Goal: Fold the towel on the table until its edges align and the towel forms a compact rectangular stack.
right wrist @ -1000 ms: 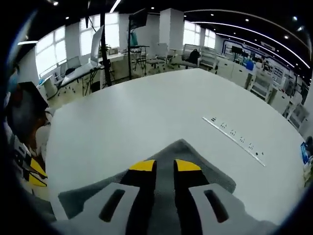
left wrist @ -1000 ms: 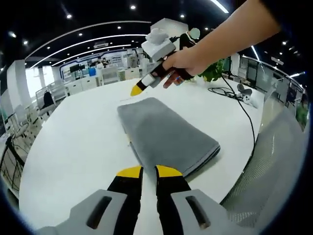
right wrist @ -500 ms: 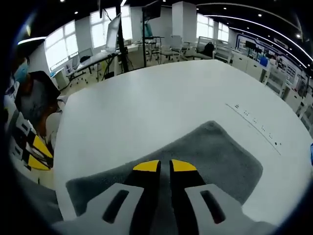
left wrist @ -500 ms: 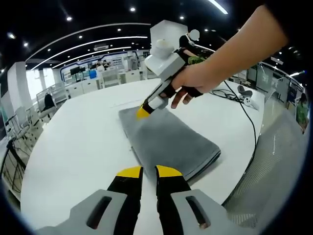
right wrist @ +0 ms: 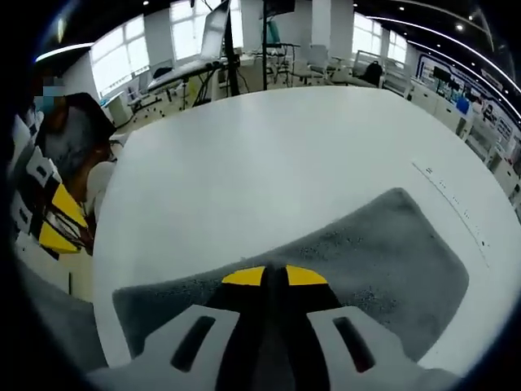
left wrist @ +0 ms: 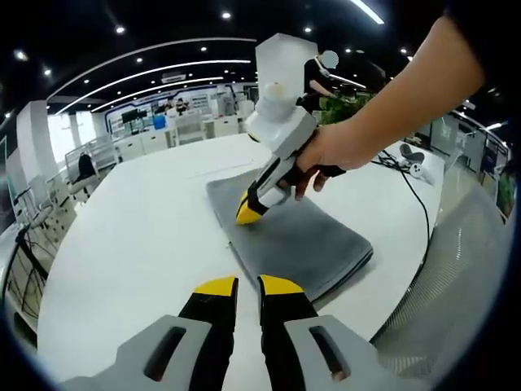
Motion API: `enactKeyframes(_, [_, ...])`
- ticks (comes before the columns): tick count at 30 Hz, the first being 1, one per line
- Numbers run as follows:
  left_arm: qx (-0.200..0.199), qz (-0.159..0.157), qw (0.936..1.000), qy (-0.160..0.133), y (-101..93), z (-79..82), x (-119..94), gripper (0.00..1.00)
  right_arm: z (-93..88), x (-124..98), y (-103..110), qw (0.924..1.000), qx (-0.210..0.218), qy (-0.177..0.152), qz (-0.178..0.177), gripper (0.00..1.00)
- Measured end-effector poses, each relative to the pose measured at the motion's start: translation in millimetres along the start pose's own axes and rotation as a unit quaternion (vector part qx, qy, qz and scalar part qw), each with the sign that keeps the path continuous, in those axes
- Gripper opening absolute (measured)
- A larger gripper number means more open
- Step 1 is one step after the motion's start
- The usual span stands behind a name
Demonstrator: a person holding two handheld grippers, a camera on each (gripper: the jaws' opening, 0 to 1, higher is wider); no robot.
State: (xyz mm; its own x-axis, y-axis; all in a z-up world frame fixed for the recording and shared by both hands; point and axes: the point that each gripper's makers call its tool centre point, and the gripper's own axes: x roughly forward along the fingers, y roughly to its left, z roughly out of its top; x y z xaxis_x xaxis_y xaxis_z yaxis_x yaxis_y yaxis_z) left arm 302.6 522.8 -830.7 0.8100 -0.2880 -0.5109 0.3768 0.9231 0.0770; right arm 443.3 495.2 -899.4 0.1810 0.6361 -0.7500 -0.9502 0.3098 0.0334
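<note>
A grey towel [left wrist: 305,244] lies folded in a long rectangle on the white round table [left wrist: 138,212]. A hand holds my right gripper [left wrist: 248,215], which points down onto the towel's left edge about midway along it. In the right gripper view its jaws [right wrist: 274,277] are together just inside that same edge of the towel [right wrist: 383,261], and seem to pinch the cloth. My left gripper [left wrist: 248,285] hovers shut over bare table a little short of the towel's near end, holding nothing. It also appears at the left edge of the right gripper view [right wrist: 55,232].
A black cable [left wrist: 411,191] trails across the table's right side toward a white plug. A grey mesh chair back [left wrist: 456,269] stands by the table's right edge. A green plant [left wrist: 350,110] is beyond the hand. A thin socket strip [right wrist: 456,208] runs past the towel.
The right gripper has come from the towel's far corner along its left edge, down onto the cloth. Its jaws have narrowed from slightly apart to together. The left gripper has barely moved.
</note>
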Motion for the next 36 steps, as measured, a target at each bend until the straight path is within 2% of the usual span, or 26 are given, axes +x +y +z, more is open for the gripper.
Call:
enactKeyframes(4, [-0.002,-0.001,1.0,0.005,1.8,-3.7,-0.3,0.1,-3.2,7.1,15.0,0.9993,-0.027,0.021,0.017,0.05])
enactKeyframes(8, [-0.006,0.001,1.0,0.005,4.0,-4.2,-1.2,0.1,-3.4,11.5,16.9,0.9994,-0.014,0.019,0.025,0.07])
enactKeyframes(14, [-0.008,0.002,1.0,0.002,3.4,-2.6,-0.2,0.1,-4.3,-4.3,3.0,0.9995,-0.024,0.014,0.014,0.08])
enactKeyframes(16, [-0.01,0.0,1.0,0.001,1.8,-2.4,1.4,0.1,-9.4,-7.1,-1.5,0.9998,-0.011,0.012,0.013,0.08])
enactKeyframes(18, [-0.008,-0.002,1.0,0.001,-1.1,-1.0,3.2,0.1,-15.3,-7.7,6.5,0.9995,0.005,0.012,0.03,0.09])
enactKeyframes(19, [-0.007,-0.004,1.0,0.001,-2.5,-0.3,4.0,0.1,-20.0,-7.8,12.1,0.9991,0.005,0.022,0.036,0.09])
enactKeyframes(21, [-0.002,-0.007,1.0,-0.001,-4.4,2.4,4.8,0.1,-22.7,-12.0,9.4,0.9994,-0.017,0.019,0.024,0.11])
enactKeyframes(23, [-0.002,-0.007,1.0,-0.004,-4.9,5.7,4.3,0.1,-19.9,-13.8,14.1,0.9992,0.007,0.013,0.036,0.12])
enactKeyframes(25, [0.0,-0.009,1.0,-0.004,-6.0,6.9,4.1,0.1,-21.2,-15.7,15.1,0.9997,0.003,0.009,0.025,0.12])
enactKeyframes(30, [0.009,-0.014,0.9999,-0.003,-9.4,7.6,4.7,0.1,-15.2,-38.2,5.7,0.9999,0.004,-0.015,0.006,0.12])
enactKeyframes(36, [0.017,-0.022,0.9996,0.006,-10.8,5.3,10.1,0.1,-26.1,-64.6,-9.1,0.9995,0.007,-0.027,-0.014,0.12])
